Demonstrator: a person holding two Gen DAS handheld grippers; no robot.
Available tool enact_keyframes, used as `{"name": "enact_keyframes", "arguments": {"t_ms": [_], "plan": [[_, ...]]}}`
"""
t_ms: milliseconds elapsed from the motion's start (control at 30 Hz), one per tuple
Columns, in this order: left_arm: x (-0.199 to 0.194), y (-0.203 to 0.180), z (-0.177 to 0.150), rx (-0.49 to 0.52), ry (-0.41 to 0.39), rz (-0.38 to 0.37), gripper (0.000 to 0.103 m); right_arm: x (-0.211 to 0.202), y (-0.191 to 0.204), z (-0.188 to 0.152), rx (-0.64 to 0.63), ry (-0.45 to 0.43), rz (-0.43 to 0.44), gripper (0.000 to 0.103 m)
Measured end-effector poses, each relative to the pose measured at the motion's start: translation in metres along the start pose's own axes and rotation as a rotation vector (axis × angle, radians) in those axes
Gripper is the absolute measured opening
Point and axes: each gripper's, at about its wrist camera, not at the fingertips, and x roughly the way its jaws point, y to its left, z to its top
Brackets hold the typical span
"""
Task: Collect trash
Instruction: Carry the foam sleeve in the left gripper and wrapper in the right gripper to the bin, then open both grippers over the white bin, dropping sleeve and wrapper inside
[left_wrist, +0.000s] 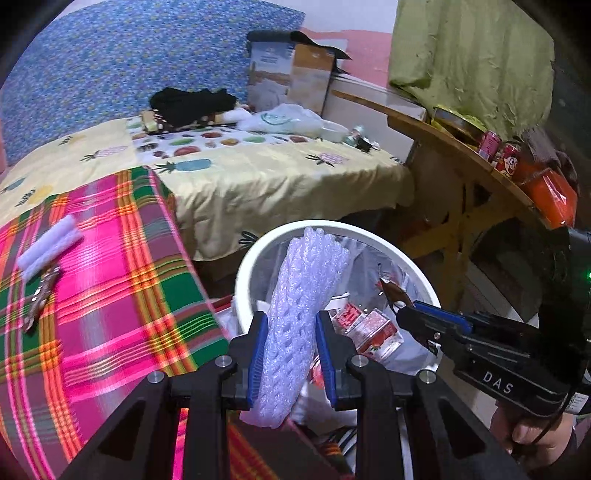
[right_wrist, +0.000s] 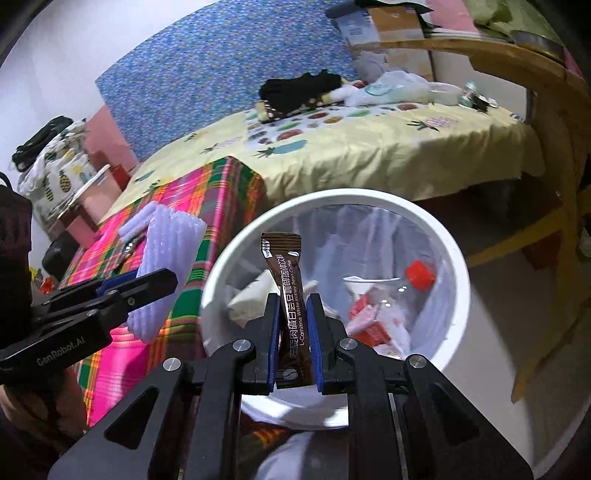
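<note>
A bright pink-and-green plaid blanket (left_wrist: 110, 266) covers the bed's near end, bearing a white ribbed foam sleeve (left_wrist: 46, 245) beside a brown wrapper (left_wrist: 40, 299).

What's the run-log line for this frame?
left gripper: shut on foam net sleeve | right gripper: shut on coffee sachet | both over white bin | nothing released

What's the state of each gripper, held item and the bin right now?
Left gripper: shut on foam net.
Foam net: held upright over bin.
Right gripper: shut on coffee sachet.
Coffee sachet: held upright above bin.
Bin: open, lined, partly filled.
Bottle: capped, lying in bin.
</note>
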Motion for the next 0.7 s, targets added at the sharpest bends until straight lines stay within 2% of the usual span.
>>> {"name": "enact_keyframes", "arguments": {"t_ms": [133,233,300,367,433,700], "plan": [[0.019,-0.005,0.008,0.011,0.02,-0.016,0.028,0.002,-0.008,-0.001,0.013,0.011,-0.026,0.016],[0.03,-0.009,0.012,0.021,0.03,-0.036,0.032,0.003,-0.013,-0.002,0.032,0.014,-0.045,0.018],[0.036,-0.01,0.013,0.023,0.034,-0.041,0.038,0.002,-0.017,-0.002,0.041,0.011,-0.047,0.026],[0.04,-0.01,0.014,0.022,0.033,-0.051,0.047,0.0,-0.017,-0.001,0.036,0.001,-0.051,0.045],[0.04,-0.008,0.013,0.014,0.031,-0.053,0.049,0.0,-0.017,0.0,0.033,-0.005,-0.052,0.055],[0.018,0.006,0.009,-0.025,-0.001,-0.032,0.049,-0.013,-0.007,0.005,0.024,-0.05,-0.052,0.055]]}}
